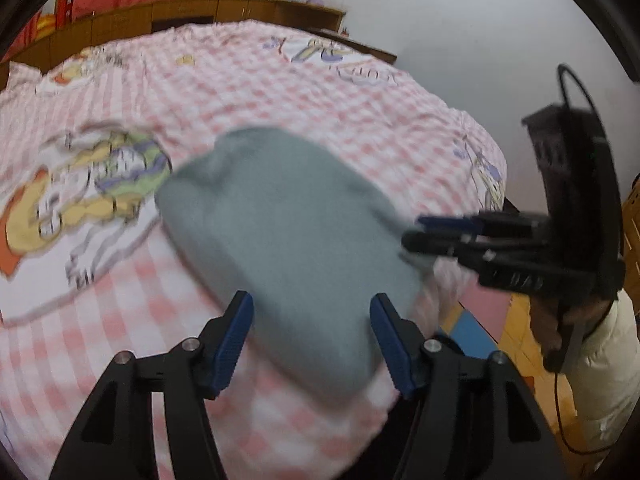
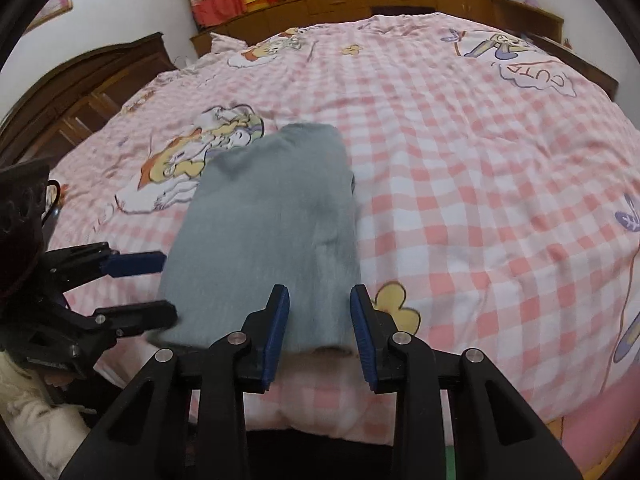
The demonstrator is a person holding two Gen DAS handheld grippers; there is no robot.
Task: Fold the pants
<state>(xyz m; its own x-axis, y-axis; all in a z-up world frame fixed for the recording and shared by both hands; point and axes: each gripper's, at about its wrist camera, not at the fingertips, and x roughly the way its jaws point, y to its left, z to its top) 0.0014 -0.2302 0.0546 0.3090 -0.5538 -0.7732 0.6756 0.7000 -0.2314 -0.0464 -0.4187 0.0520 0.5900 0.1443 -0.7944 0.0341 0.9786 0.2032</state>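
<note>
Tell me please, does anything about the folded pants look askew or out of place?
Nothing stands out: the grey pants lie folded in a compact bundle near the bed's edge, and both grippers are open.

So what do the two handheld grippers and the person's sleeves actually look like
The left gripper and right gripper look identical: black angular frames with triangular cutouts and silver pivot bolts, and ribbed blue pads lining each finger. A black cable loops from the right gripper's boxy black body. The cream padded sleeve looks puffy.
</note>
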